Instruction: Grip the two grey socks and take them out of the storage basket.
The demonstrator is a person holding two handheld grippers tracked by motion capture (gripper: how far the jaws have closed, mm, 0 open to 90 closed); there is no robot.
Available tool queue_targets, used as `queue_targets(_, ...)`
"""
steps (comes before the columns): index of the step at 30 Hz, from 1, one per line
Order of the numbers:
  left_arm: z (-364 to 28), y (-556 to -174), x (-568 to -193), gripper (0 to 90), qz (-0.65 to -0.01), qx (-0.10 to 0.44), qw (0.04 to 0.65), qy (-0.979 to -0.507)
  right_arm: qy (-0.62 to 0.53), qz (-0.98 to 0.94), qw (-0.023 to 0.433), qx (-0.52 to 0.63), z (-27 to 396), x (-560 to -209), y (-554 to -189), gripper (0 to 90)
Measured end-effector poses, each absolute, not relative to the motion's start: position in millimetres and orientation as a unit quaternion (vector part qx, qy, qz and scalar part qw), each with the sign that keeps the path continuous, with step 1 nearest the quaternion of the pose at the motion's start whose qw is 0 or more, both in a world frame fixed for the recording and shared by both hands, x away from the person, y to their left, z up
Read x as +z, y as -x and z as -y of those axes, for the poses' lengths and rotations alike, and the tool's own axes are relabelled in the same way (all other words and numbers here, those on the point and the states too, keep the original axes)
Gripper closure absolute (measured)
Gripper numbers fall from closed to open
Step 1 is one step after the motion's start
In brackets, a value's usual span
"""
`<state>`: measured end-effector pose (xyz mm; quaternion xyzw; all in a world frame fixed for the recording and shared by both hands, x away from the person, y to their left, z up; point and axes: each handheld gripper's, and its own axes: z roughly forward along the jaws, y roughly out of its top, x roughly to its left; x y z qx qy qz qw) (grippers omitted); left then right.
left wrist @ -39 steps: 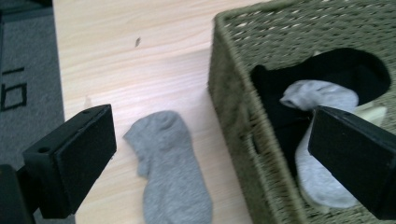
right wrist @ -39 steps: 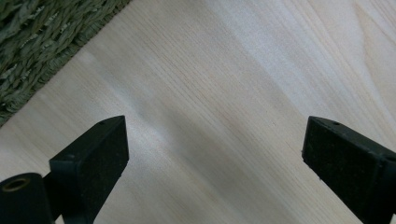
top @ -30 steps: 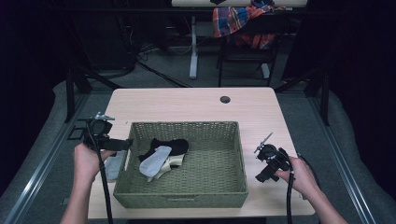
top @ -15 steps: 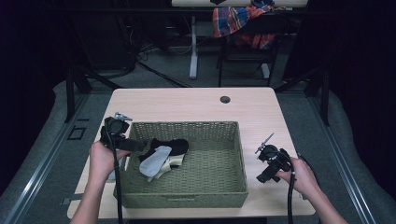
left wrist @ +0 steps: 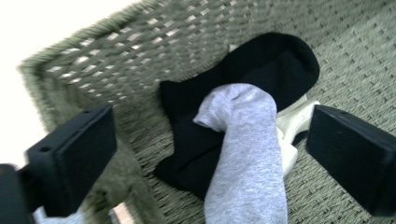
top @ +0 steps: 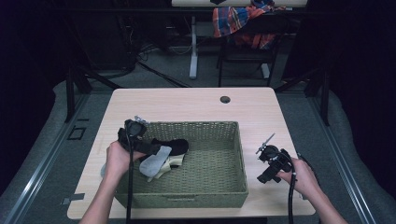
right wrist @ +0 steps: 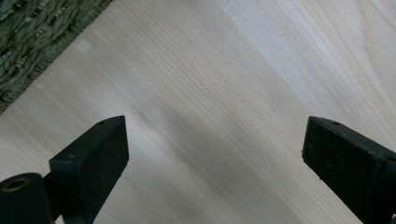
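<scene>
A green woven basket [top: 219, 140] stands in the middle of the table. Against its left wall lie a black sock [top: 175, 145], a grey sock [top: 156, 162] across it, and a cream sock [top: 172, 163] under both. My left gripper [top: 148, 147] reaches over the basket's left rim toward them. In the left gripper view the grey sock [left wrist: 247, 158] lies between my open left gripper [left wrist: 210, 126] jaws, over the black sock [left wrist: 266, 65]; the jaws have just been closing a little, and the pads touch nothing. My right gripper [top: 270, 163] rests open over bare table to the right of the basket [right wrist: 28, 42].
A pale piece of cloth [top: 103, 170] lies on the table outside the basket's left wall, partly hidden by the hand. A round cable hole [top: 225, 99] sits at the table's far edge. Behind the table, a plaid cloth [top: 236, 21] hangs over a chair.
My left gripper has moved right and down, from beside the basket's left wall to over its rim, toward the socks. The right gripper has stayed put.
</scene>
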<state>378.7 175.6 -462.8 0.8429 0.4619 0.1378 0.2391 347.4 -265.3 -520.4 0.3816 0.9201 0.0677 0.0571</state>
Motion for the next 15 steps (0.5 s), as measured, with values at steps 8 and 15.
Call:
queue_targets(8, -166.1, -383.9, -479.4, 25.6, -0.447, 0.106, 0.213, -0.862, -0.385, -0.918, 0.059, 0.073, 265.3, -521.1, -346.7, 6.8)
queue_targets(15, -161.5, -388.6, -494.9, 40.7, -0.443, 0.092, 0.186, -0.872, -0.38, -0.921, 0.059, 0.066, 264.8, -520.4, -347.3, 6.8)
